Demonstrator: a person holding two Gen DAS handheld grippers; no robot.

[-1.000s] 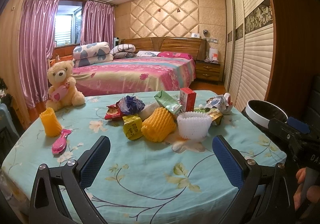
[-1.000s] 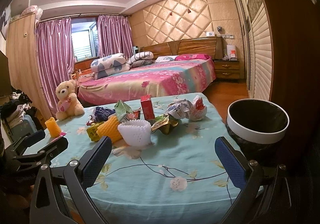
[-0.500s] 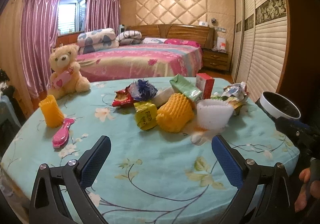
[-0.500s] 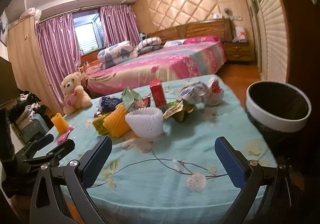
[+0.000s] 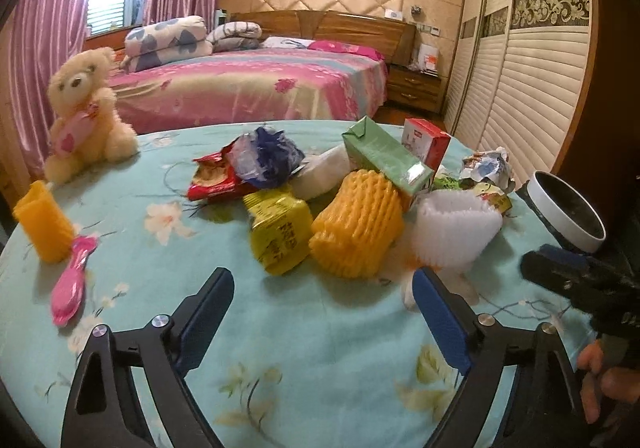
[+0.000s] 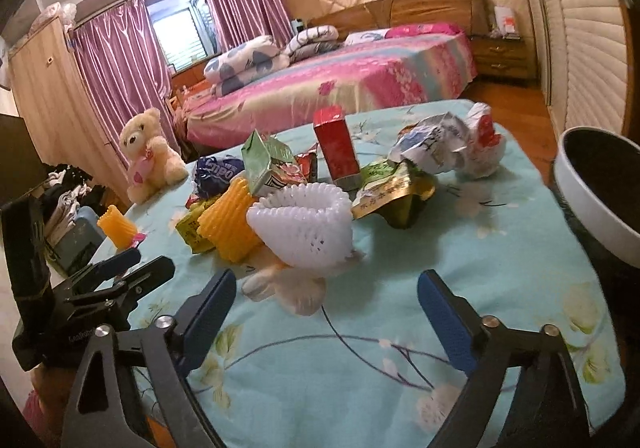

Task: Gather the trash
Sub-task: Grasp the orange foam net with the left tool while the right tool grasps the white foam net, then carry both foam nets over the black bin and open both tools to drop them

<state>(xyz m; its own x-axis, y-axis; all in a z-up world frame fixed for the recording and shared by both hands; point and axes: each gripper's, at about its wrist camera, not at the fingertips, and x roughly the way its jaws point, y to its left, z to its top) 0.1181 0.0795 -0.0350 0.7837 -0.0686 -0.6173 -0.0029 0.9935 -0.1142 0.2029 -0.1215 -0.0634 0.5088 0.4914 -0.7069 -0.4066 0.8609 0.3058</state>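
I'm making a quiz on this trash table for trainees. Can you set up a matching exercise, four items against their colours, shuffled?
Items:
1. foam fruit net nearest the bin
2. upright small carton
3. teddy bear
4. hairbrush

Colours:
A. pink
B. white
C. cream
D. red

Pairs: 1-B, 2-D, 3-C, 4-A

Trash pile [image 5: 352, 200] lies mid-table [image 5: 320, 348]. Teddy [image 5: 84, 116] sits at the pile's far left; the bin [image 5: 568, 212] stands off the table edge, right of the pile. Bed [image 5: 256, 88] lies behind.
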